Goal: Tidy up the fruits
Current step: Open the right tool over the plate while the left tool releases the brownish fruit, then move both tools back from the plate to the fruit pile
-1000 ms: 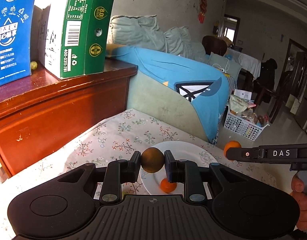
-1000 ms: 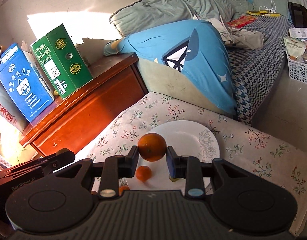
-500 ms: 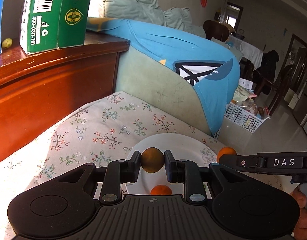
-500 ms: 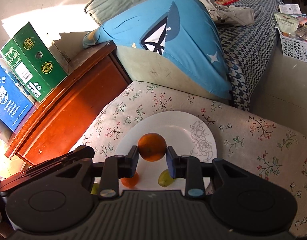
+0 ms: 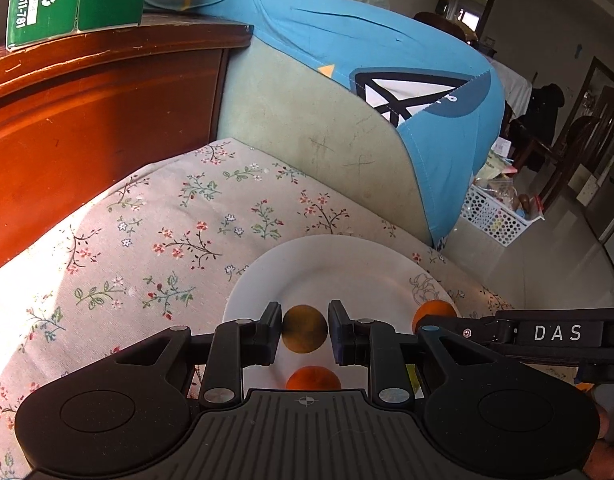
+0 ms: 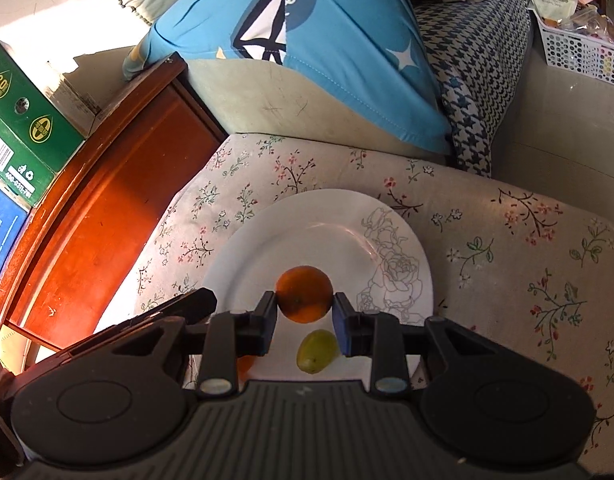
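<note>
Two grippers hang over the white plate [image 6: 263, 240], ready to release: left gripper [image 5: 305, 330] pinching a brownish fruit [image 5: 305, 329], right gripper [image 6: 303, 318] clamping an orange [image 6: 304, 294]

A: What colour is the cloth [image 6: 507, 240] at the right of the frame?
B: Pale, sprigged with small red and green flowers.
A: And the plate [image 6: 327, 216] in the middle?
B: White, with a grey rose outline. On it, an orange fruit [image 6: 304, 294] and a yellow-green fruit [image 6: 317, 350].
A: The cushion [image 6: 347, 40] at the top?
B: Bright blue.
</note>
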Demonstrator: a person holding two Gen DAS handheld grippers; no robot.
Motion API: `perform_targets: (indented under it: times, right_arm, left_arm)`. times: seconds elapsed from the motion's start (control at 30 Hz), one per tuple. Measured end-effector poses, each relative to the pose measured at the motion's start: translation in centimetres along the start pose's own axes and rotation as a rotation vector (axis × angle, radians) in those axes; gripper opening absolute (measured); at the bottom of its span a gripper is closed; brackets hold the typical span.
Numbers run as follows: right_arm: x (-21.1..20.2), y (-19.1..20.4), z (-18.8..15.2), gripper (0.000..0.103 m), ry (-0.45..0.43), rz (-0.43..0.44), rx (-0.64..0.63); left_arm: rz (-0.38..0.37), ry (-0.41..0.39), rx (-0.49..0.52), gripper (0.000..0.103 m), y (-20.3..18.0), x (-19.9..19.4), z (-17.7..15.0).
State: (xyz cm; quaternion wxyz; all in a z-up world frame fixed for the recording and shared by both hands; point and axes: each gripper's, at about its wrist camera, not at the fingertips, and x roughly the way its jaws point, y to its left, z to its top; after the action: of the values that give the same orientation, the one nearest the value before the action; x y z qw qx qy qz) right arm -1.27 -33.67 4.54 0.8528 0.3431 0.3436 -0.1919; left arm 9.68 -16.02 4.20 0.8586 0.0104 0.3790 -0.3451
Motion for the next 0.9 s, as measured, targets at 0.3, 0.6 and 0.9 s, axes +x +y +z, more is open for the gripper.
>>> perform_targets:
  times: [0.3,0.6,0.9]
  right_arm:
    - [-0.5,-0.4,0.6,0.033,-0.019,0.026,0.055]
    - [-1.3,0.4,0.3,0.036,-0.021,0.049,0.003]
    - [-3.5,2.1,-1.4,0.036,-0.037,0.094,-0.086]
  left_arm:
    - [-0.004,-0.028,-0.032,0.042,-0.1,-1.1,0.6]
    - [0.045,-0.095,-0.078,0.069,0.6,-5.0,1.6]
    - [0.14,-0.087,-0.102,0.07,1.9,-9.1,-0.1]
